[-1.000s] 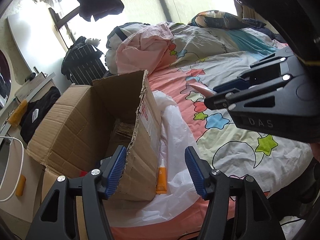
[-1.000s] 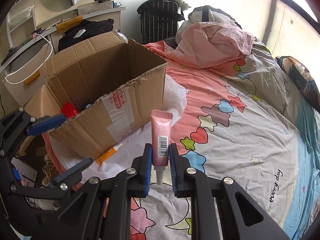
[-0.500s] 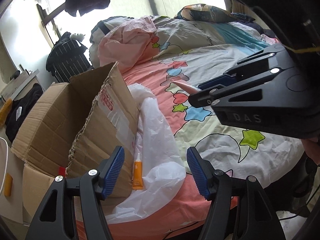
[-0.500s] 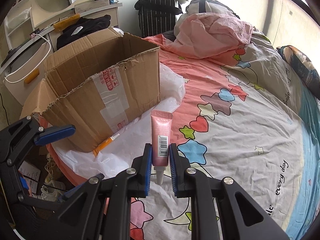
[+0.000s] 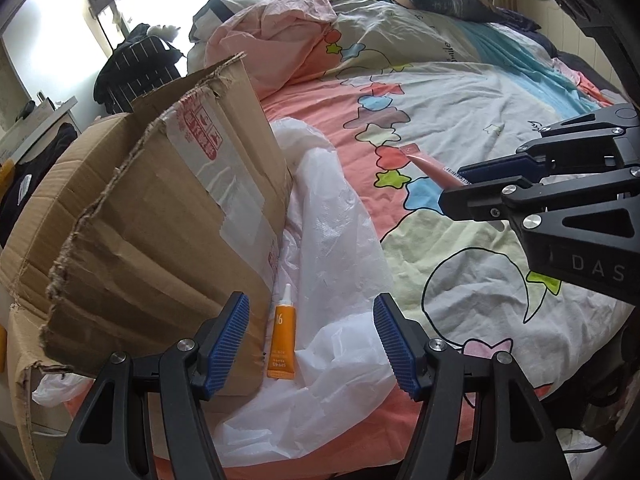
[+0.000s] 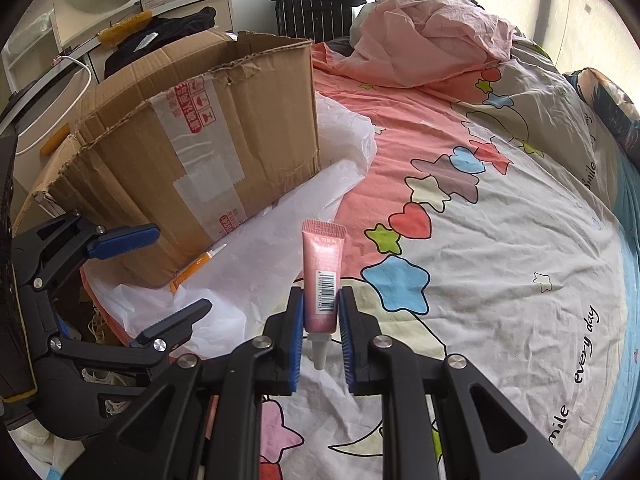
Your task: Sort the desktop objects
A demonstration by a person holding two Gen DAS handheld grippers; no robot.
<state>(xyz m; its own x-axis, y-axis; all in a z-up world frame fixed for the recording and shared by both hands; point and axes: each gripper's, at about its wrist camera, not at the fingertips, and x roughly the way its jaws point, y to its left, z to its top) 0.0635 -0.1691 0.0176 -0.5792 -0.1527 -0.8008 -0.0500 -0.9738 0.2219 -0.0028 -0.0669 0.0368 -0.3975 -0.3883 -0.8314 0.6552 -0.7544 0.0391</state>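
Note:
My right gripper [image 6: 320, 316] is shut on a pink tube [image 6: 323, 276], which stands upright between the blue pads with its white nozzle pointing down; in the left wrist view that tube [image 5: 430, 166] pokes out of the right gripper [image 5: 460, 188]. An orange tube [image 5: 282, 344] lies on a white plastic bag [image 5: 332, 240] against the side of a torn cardboard box [image 5: 168, 208]. My left gripper [image 5: 312, 340] hangs open just above the orange tube, one pad on each side, not touching it. In the right wrist view the orange tube [image 6: 196, 266] is partly hidden behind the box [image 6: 200, 152].
Everything lies on a bed with a pink and white star-patterned sheet [image 6: 500, 240]. A crumpled pink quilt [image 6: 432, 40] is heaped at the far end. A black suitcase [image 6: 316, 4] and a desk [image 6: 168, 8] with clothes stand behind the box.
Both grippers have sunk toward the bed. The left one has come down over the orange tube, which now lies between its pads. The right still grips the pink tube.

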